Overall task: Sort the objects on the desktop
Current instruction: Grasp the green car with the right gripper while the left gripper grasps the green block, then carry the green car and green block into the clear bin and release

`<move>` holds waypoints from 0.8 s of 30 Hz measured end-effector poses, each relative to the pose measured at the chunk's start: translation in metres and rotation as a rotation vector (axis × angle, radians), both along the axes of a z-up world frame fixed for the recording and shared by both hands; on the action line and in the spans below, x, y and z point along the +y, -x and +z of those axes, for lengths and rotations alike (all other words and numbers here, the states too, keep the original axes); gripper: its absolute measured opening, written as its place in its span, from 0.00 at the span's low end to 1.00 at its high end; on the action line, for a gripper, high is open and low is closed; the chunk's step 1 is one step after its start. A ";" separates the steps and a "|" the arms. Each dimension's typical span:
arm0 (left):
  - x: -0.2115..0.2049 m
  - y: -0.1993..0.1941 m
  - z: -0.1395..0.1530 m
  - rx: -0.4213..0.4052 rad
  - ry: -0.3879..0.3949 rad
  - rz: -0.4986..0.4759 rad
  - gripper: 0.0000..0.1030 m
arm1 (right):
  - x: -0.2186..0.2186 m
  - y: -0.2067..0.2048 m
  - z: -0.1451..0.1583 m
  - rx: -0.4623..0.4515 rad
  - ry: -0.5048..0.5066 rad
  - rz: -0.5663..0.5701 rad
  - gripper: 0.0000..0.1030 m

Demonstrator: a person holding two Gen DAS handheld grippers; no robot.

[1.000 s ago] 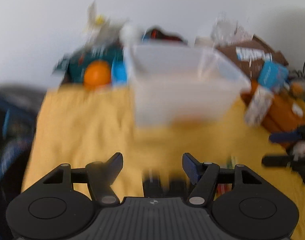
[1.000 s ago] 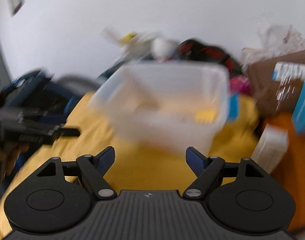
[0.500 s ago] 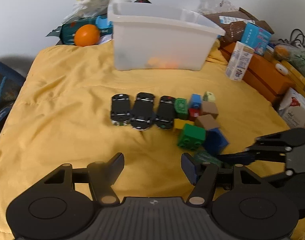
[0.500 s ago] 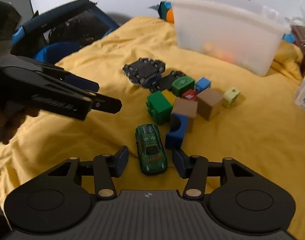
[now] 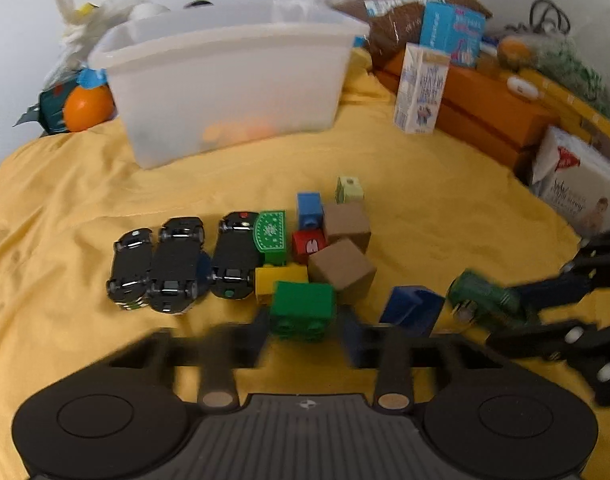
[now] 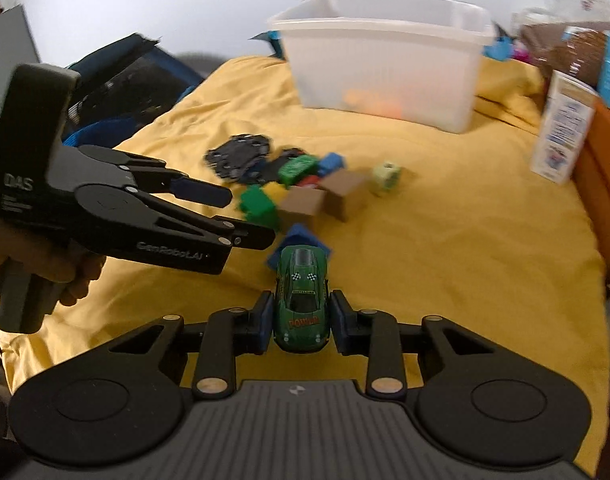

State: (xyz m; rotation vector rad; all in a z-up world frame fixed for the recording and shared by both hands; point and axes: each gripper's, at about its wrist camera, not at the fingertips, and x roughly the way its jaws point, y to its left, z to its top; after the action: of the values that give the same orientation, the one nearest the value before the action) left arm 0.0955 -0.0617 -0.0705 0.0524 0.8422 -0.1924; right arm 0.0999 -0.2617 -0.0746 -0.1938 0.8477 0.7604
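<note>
Green car [image 6: 302, 300] now in right tool [image 6: 301, 322]

soft even indoor light, motion blur throughout, fisheye bending and dark vignette at the corners

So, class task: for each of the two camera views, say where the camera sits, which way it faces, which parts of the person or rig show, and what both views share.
Left wrist: sits on the left claw, looking forward over the yellow cloth at the green brick; its own open fingers show, and the right claw enters at right.
Right wrist: sits on the right claw, shut on the green toy car, facing the white bin; the left claw and the hand holding it show at left.
Shared: bin, cloth, bricks, car, milk carton.
</note>
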 end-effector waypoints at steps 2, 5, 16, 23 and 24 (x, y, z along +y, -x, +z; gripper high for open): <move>0.000 0.002 0.004 -0.014 0.006 -0.011 0.32 | -0.007 -0.002 0.003 -0.005 -0.006 -0.019 0.32; 0.007 0.008 0.013 -0.026 0.022 -0.004 0.32 | -0.014 -0.008 0.009 -0.008 -0.031 -0.043 0.32; 0.068 -0.030 0.106 -0.075 0.105 0.126 0.32 | 0.003 -0.067 0.065 -0.086 -0.141 -0.090 0.32; 0.090 -0.106 0.169 -0.088 0.126 0.138 0.32 | 0.029 -0.142 0.125 -0.108 -0.150 -0.111 0.32; 0.092 -0.118 0.175 -0.084 0.119 0.136 0.33 | 0.034 -0.154 0.132 -0.102 -0.149 -0.112 0.32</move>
State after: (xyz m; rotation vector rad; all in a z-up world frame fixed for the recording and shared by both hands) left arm 0.2135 0.0300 0.1045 -0.1080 0.7466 -0.1116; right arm 0.2536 -0.2280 0.0578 -0.0514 0.6966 0.6996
